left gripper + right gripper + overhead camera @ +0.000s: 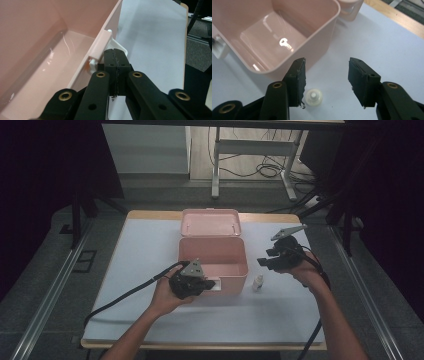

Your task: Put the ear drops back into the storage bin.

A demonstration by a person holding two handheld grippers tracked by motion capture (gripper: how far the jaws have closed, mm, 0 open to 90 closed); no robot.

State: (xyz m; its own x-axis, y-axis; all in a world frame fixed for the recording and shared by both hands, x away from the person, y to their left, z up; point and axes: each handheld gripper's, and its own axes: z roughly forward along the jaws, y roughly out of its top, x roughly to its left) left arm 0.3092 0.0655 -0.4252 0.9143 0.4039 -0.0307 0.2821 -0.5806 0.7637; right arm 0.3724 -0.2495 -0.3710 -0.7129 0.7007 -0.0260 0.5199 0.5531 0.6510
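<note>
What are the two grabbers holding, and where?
The left gripper pinches the white latch on the pink box's front. The right gripper holds nothing; its open fingers hover over the small white bottle.

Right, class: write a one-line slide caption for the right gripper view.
Open right gripper poised above a small white bottle beside the pink box.

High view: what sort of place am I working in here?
Probably a lab or recording workspace, not a home: a wooden table under a white sheet, dark curtains at both sides, loose cables on the floor behind.
</note>
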